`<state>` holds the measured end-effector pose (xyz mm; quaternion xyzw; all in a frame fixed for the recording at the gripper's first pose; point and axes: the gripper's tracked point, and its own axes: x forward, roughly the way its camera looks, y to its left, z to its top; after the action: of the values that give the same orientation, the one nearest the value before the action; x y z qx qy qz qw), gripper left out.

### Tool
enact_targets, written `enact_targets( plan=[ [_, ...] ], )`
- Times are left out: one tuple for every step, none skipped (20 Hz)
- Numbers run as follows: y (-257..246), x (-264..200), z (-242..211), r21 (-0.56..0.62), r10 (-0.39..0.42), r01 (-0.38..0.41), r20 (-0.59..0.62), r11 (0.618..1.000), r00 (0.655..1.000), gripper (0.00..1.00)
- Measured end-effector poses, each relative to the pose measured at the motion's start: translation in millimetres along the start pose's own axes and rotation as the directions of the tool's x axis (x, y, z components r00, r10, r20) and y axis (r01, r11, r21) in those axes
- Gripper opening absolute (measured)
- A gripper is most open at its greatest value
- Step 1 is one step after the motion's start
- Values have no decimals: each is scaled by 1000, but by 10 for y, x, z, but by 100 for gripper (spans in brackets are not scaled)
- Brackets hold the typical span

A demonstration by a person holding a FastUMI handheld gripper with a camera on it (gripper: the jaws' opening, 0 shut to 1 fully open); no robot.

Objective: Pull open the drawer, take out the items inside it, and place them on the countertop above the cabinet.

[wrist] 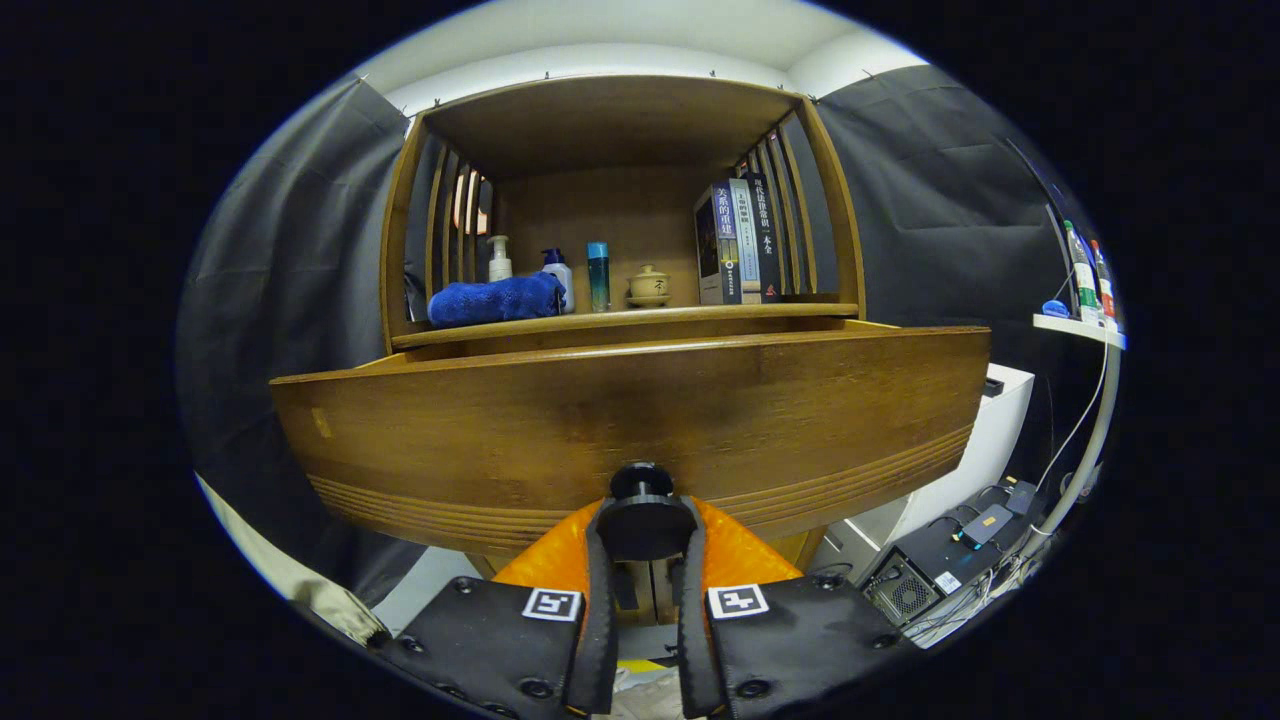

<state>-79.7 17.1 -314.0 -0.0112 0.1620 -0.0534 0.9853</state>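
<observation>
Gripper (645, 530) clamped around drawer (640, 420) knob (643, 518).

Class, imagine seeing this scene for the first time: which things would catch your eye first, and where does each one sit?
First comes the wide wooden drawer front, with the gripper closed on its round dark knob, a finger on either side. Above it, on the countertop, a blue towel lies at the left beside some bottles, and upright books stand at the right.

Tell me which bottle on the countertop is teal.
The slim teal bottle, standing between the blue-capped pump bottle and the small teapot. The tool grips the drawer knob.
</observation>
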Motion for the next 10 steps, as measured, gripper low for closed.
enact_targets(
  plan=[
    [0,-19,-2,0,0,0,2,1000,1000,33],
    [-3,-37,-16,-3,-1,1,4,1000,1000,33],
    [-5,-54,-22,-5,-2,2,5,1000,1000,33],
    [-4,-74,-25,-4,-3,3,8,1000,1000,33],
    [-6,-91,-32,-2,-4,4,8,1000,1000,33],
    [-3,-106,-38,-2,-3,3,8,1000,1000,33],
    [-3,-127,-51,-2,-3,3,7,1000,1000,33],
    [-7,-151,-59,-4,-3,3,8,1000,1000,33],
    [-3,-181,-69,-7,-2,2,8,1000,1000,33],
    [-5,-204,-78,-10,-2,2,9,1000,1000,33]
  ],
)
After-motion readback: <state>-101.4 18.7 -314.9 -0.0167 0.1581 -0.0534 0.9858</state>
